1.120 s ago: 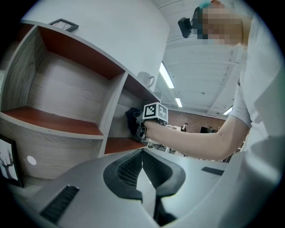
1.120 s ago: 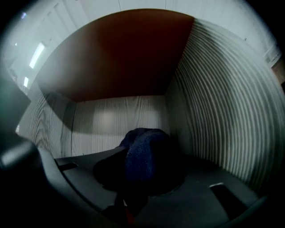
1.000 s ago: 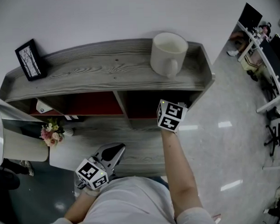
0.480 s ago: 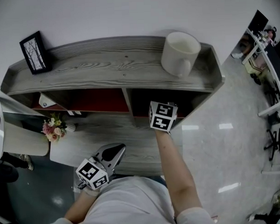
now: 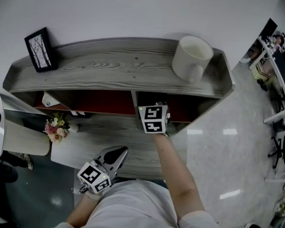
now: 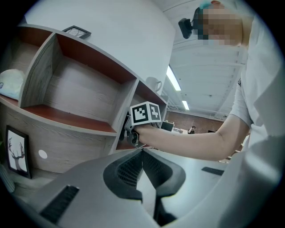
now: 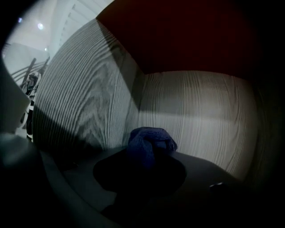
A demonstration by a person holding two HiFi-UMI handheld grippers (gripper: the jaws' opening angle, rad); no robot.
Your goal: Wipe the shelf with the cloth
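Observation:
The grey wood shelf [image 5: 113,65] stands against the wall, with red-lined compartments below its top board. My right gripper [image 7: 149,151] reaches into the right-hand compartment, and only its marker cube [image 5: 153,118] shows in the head view. It is shut on a bunched dark blue cloth [image 7: 150,139], held close to the corner where two grey wood panels meet. I cannot tell whether the cloth touches them. My left gripper [image 5: 117,154] hangs low near the person's body, shut and holding nothing [image 6: 142,153].
A white mug [image 5: 192,57] stands on the shelf top at the right and a black picture frame [image 5: 39,49] at the left. A small flower bunch [image 5: 55,129] sits below the left compartment. Office desks [image 5: 271,50] stand far right across the shiny floor.
My right gripper has slid left inside the compartment, from its right side to just beside the divider. The left gripper has stayed put.

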